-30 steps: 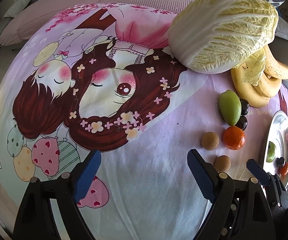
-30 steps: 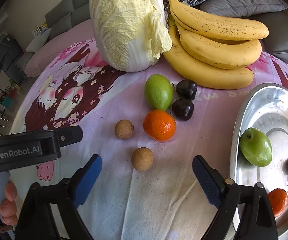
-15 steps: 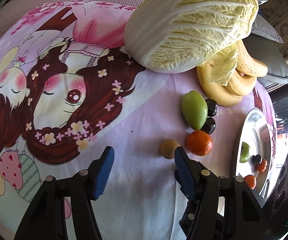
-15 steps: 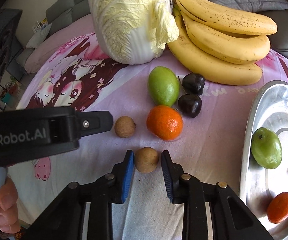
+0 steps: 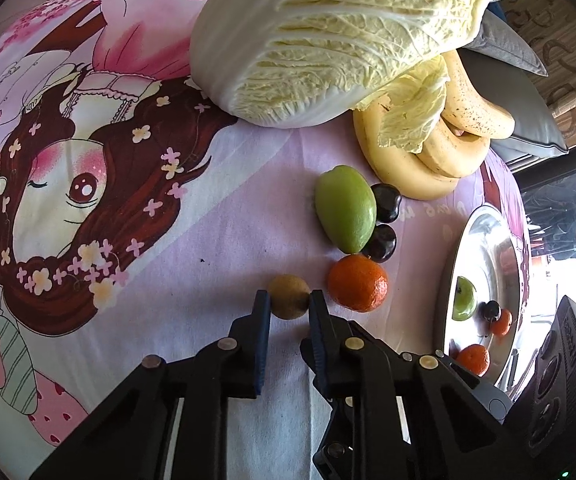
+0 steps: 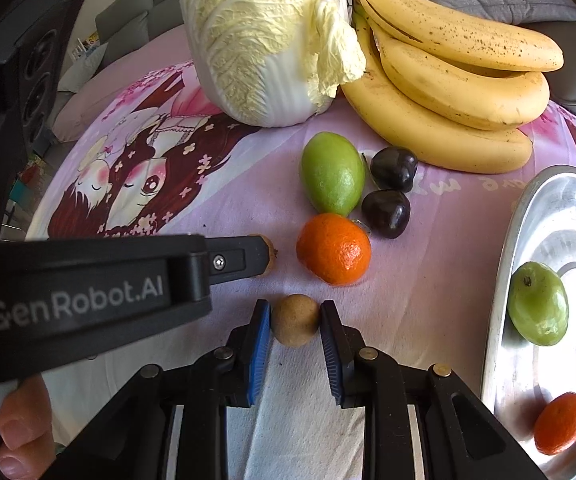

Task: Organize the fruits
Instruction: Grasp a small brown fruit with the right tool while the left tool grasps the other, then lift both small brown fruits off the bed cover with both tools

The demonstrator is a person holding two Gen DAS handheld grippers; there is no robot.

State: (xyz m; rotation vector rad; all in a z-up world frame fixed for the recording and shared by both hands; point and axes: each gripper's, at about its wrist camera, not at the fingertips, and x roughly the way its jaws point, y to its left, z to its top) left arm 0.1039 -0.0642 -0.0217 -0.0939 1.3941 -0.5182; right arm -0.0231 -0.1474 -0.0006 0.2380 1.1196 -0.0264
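Left wrist view: the left gripper (image 5: 290, 307) is seen with its blue-padded jaws just closed onto a small round tan-brown longan-like fruit (image 5: 289, 295), both pads pressed against its sides. The fruit rests on the pink cartoon-printed bedsheet (image 5: 215, 232). Just to its right lies a round orange tangerine (image 5: 358, 283). Farther off, an oval green fruit (image 5: 345, 209) is flanked on the right by two dark glossy cherries (image 5: 384, 220). At the far side a large pale napa cabbage (image 5: 328, 36) lies against a bunch of yellow bananas (image 5: 432, 148). A shiny metal tray (image 5: 484, 248) is seen at the right edge, already holding a green fruit, a dark cherry and small orange fruits.

Right wrist view: the right gripper (image 6: 296, 322) is clamped on a second small round tan-brown fruit (image 6: 295, 320), nearer than the first one, pads touching both sides, the fruit resting on the sheet. The black body of the left gripper, lettered "GenRobot.AI", crosses from the left; its tip hides most of the first brown fruit. The person's fingers (image 6: 23, 428) are visible at the lower left. The tray lies to the right, well apart from both held fruits.
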